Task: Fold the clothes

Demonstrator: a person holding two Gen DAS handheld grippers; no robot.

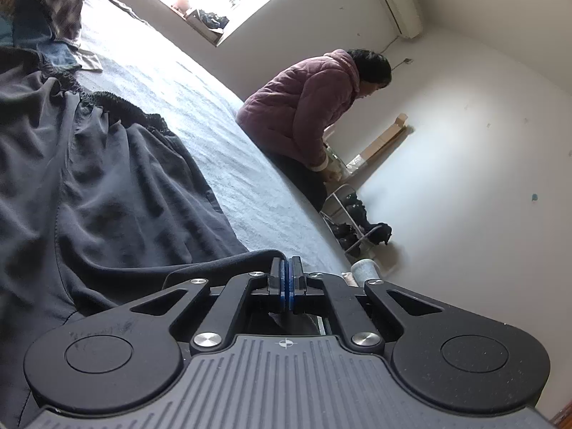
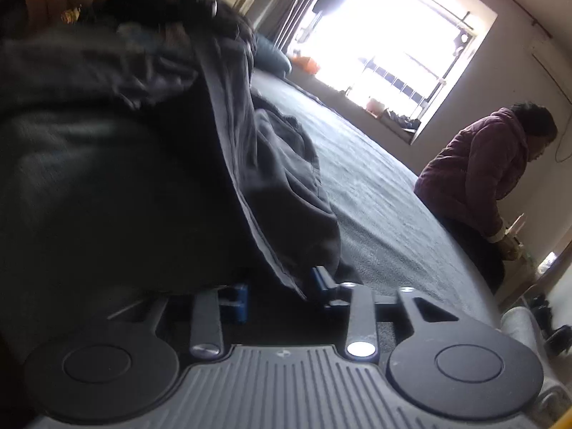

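Lying on bed (image 1: 214, 125), dark garment (image 1: 107, 178); left tongs (image 1: 286, 268) pressed together; right tongs (image 2: 280, 287) apart, garment fold between.

Through my left gripper (image 1: 286, 275) I see matt black plastic links, shiny metal screw heads, blue pads and a ribbed, matt grey housing. At nine o'clock lies a dark garment (image 1: 107, 178) of thin, smooth cloth with a faint sheen and a gathered, crinkled waistband. The bed cover (image 1: 214, 125) under it is pale, nubbly and matt. At two o'clock a person (image 1: 307, 107) wears a quilted, soft matt jacket. Beside them leans dull brown cardboard (image 1: 386, 139). At eleven o'clock there is checked woven cloth (image 1: 64, 3).
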